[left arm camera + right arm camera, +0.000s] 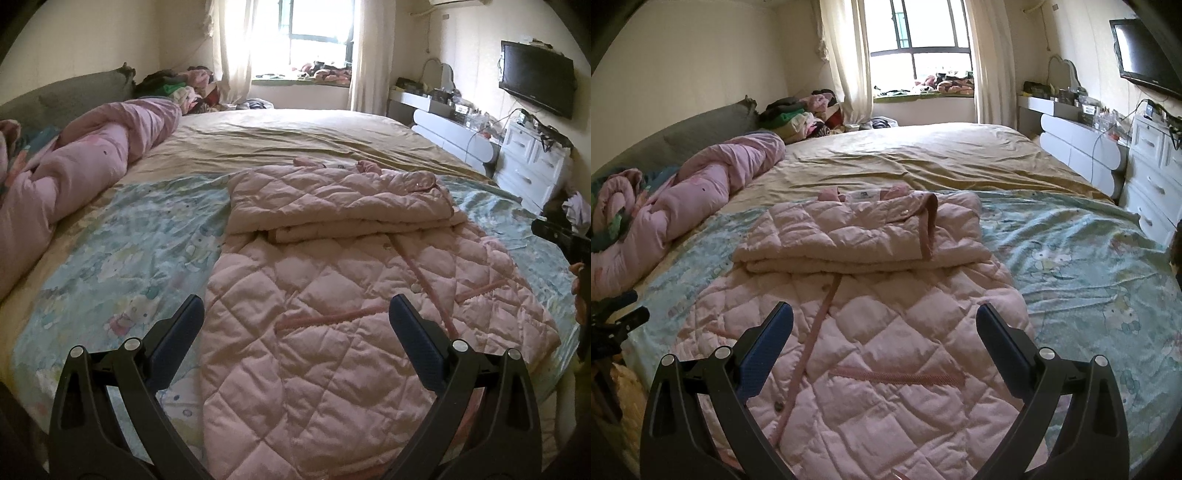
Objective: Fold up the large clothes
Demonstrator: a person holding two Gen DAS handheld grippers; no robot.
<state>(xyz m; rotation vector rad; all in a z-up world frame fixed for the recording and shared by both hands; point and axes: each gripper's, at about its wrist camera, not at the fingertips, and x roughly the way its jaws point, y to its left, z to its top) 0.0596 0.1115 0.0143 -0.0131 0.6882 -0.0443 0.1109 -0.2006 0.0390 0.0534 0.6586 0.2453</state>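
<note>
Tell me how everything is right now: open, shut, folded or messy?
Pink quilted coat: flat on the bed, sleeves folded across its top.
Left gripper: open, empty, over the coat.
Right gripper: open, empty, over the coat.
Pink duvet: rolled up, messy.
Cartoon sheet: spread out, wrinkled.
Curtains: open.
TV: off.
Dresser drawers: shut.

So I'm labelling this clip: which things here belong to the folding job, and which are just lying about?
Belongs to the job:
- quilted pink coat, sleeves folded in
- left hand-held gripper, open
- right hand-held gripper, open

Just lying about:
- rolled pink duvet
- clothes pile by the window
- wall TV
- white drawers
</note>
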